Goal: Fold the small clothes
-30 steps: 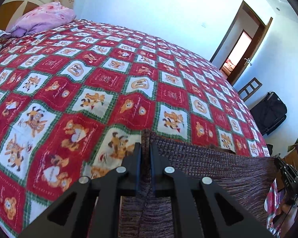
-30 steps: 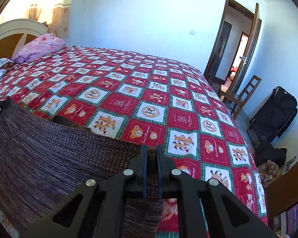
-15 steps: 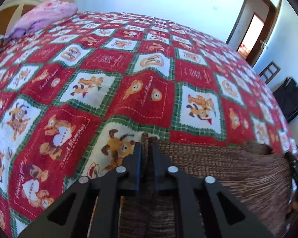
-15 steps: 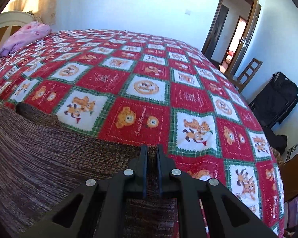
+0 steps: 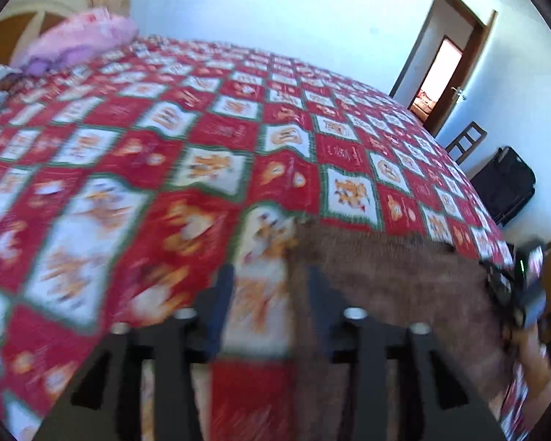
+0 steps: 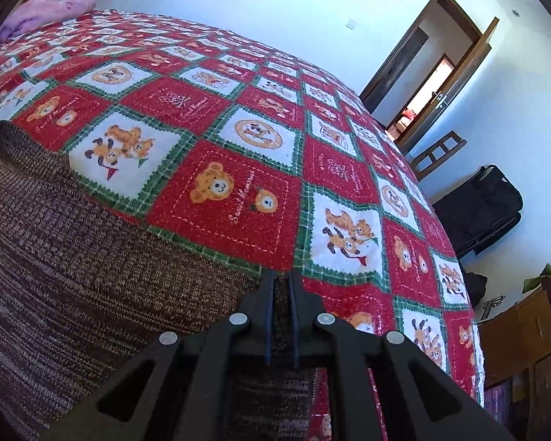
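A brown knitted garment [image 6: 73, 257] lies flat on the red patterned bedspread [image 6: 216, 117]. In the right wrist view my right gripper [image 6: 282, 279] is shut on the garment's near right edge, low on the bed. In the blurred left wrist view my left gripper [image 5: 270, 283] is open; the garment [image 5: 385, 279] lies to the right of it, its left edge by the right finger. Nothing is held between the left fingers. The right gripper also shows at the far right of the left wrist view [image 5: 514, 286].
A pink pillow [image 5: 80, 36] sits at the head of the bed. An open door [image 6: 440, 84], a wooden chair [image 6: 437, 154] and a black bag [image 6: 485, 205] stand beyond the bed's right side. A wooden cabinet [image 6: 514, 349] is at the lower right.
My left gripper has opened and let go of the garment's edge, shifting left. Both grippers lowered the garment onto the bed. The right gripper stays shut on it.
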Tool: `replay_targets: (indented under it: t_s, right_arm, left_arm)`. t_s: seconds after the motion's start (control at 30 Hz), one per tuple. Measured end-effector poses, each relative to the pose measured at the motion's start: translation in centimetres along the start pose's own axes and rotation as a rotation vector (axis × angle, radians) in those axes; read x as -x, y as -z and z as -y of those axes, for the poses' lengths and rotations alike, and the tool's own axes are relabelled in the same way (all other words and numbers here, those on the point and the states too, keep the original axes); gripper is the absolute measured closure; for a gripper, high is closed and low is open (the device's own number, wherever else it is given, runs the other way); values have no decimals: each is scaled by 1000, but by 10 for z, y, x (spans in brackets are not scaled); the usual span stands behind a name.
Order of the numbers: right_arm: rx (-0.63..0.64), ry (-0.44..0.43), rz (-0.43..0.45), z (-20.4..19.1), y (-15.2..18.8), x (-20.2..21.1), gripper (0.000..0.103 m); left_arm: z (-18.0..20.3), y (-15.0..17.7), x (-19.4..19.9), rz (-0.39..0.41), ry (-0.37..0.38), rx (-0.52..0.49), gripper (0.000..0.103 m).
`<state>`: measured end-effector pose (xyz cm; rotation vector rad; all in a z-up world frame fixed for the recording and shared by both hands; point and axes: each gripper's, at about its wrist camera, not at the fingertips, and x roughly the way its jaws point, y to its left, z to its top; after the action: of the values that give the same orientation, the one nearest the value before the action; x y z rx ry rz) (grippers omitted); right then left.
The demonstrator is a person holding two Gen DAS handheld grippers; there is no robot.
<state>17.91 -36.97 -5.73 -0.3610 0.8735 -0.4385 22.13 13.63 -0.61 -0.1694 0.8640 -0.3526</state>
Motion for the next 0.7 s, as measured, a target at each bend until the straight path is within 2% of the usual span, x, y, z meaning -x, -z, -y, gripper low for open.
replay_targets:
  t_s: [0.13, 0.17, 0.23, 0.27, 0.3, 0.4, 0.5, 0.53, 0.63, 0.7]
  right_arm:
    - [-20, -31, -11, 7, -3, 2, 95]
    - [-33, 7, 13, 10, -5, 9, 95]
    - [-69, 144, 124, 11, -4, 39, 95]
    - [-87, 148, 170, 9, -3, 57, 95]
    - [-95, 84, 186, 4, -2, 72, 95]
    - [-91, -189, 156, -29, 6, 110, 95]
    - [-73, -346, 132, -66, 20, 132, 95]
    - [-83, -404, 115, -82, 29, 137, 95]
    - [-102, -456, 60, -110, 49, 136, 95]
    - [-112, -405, 111, -114, 58, 136, 95]
  left_arm:
    - [-14, 43, 33, -28, 28, -39, 50]
    - [-16, 55, 40, -35, 35, -40, 50]
    - [-17, 75, 46, -43, 59, -17, 50]
    - [-15, 85, 48, -55, 69, -5, 50]
    - [-10, 96, 48, -63, 67, -8, 50]
    - [6, 110, 49, -29, 33, -36, 50]
    - [17, 114, 38, -34, 12, -30, 49]
    - [19, 114, 33, -45, -18, -25, 49]
    - [25, 119, 28, -27, -90, -42, 48]
    - [30, 124, 28, -15, -127, -82, 43]
